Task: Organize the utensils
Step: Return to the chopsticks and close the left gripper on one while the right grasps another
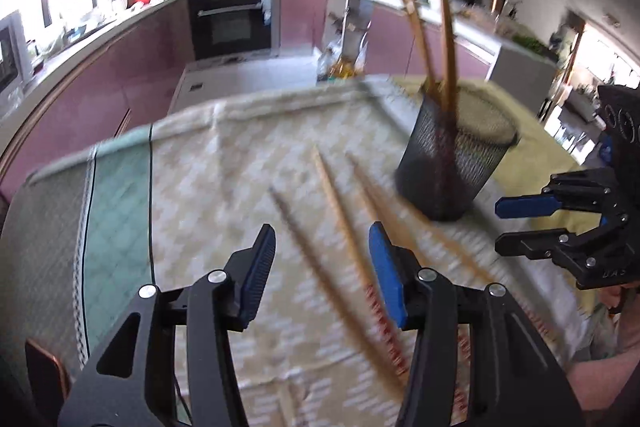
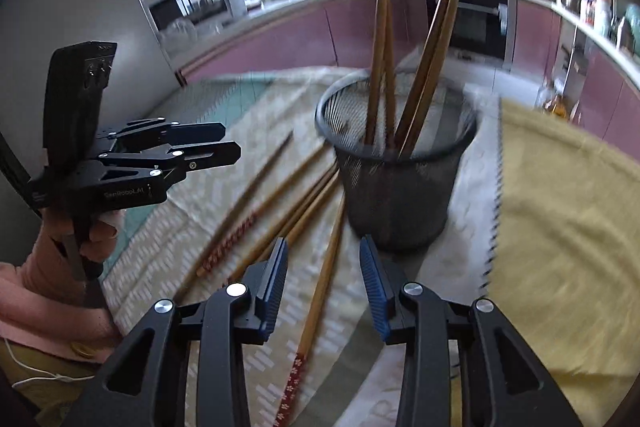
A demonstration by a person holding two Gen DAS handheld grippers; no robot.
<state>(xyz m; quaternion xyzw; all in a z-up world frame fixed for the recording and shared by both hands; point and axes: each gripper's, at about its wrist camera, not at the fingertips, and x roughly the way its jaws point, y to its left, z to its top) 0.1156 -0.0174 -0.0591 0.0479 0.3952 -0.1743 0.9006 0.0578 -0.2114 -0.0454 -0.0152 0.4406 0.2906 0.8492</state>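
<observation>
Kitchen cabinets in a mauve tone curve behind the desk [image 1: 120, 211], which is covered by a pale patterned cloth, with an oven [image 1: 232, 15] at 12 o'clock in the left wrist view. On this cloth, at about 2 o'clock, stands a black mesh cup [image 1: 452, 163] with several wooden chopsticks [image 1: 446, 39] upright in it, leaning apart. Loose chopsticks [image 1: 340, 211] lie on the cloth beside the cup at its 8 o'clock side, running toward the camera; the picture is blurred, so their number is unclear. The left gripper [image 1: 322, 267] hangs over them, released, jaws apart with nothing pressed between the pads. At 3 o'clock the right gripper [image 1: 505, 227] shows from the side, also parted and empty.

From the right wrist view, the mesh cup [image 2: 396, 187] sits at 12 o'clock, chopsticks [image 2: 380, 47] standing in it. Loose chopsticks [image 2: 280, 199] fan out on the cloth from the cup's foot toward 7 o'clock, two with red patterned ends. One of them passes under the right gripper [image 2: 324, 283], whose jaws stand released above it. At 9 o'clock a hand [image 2: 92, 235] holds the left gripper [image 2: 230, 143], its fingers nearly edge-on. A yellow cloth [image 2: 560, 207] covers the desk at 3 o'clock.
</observation>
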